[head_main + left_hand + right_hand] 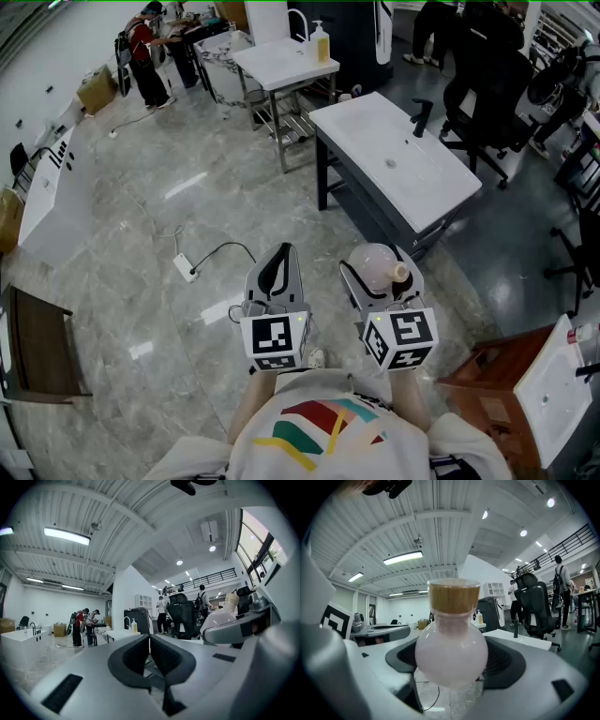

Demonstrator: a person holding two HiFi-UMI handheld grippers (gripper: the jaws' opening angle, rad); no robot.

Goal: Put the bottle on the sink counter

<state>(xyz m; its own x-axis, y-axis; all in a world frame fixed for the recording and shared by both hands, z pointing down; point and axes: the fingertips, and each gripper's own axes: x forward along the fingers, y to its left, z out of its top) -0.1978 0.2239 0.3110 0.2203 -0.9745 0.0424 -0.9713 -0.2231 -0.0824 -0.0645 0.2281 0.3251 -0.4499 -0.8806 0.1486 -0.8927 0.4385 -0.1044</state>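
A round pale pink bottle [451, 656] with a tan wooden cap sits between the pads of my right gripper [452, 660], which is shut on its bulb. In the head view the bottle [375, 265] is held in the right gripper [380, 272], near the front corner of the white sink counter [375, 141], over the floor. The counter has a basin and a black faucet [421, 117]. My left gripper [277, 272] hangs beside it, shut with nothing between its jaws [149, 656]. The bottle [221, 616] also shows at the right of the left gripper view.
A second white sink table [281, 61] with a yellow soap bottle [322, 42] stands farther back. A black office chair [492, 89] is behind the counter. A power strip [185, 268] and cable lie on the marble floor. People stand at the back left [145, 52].
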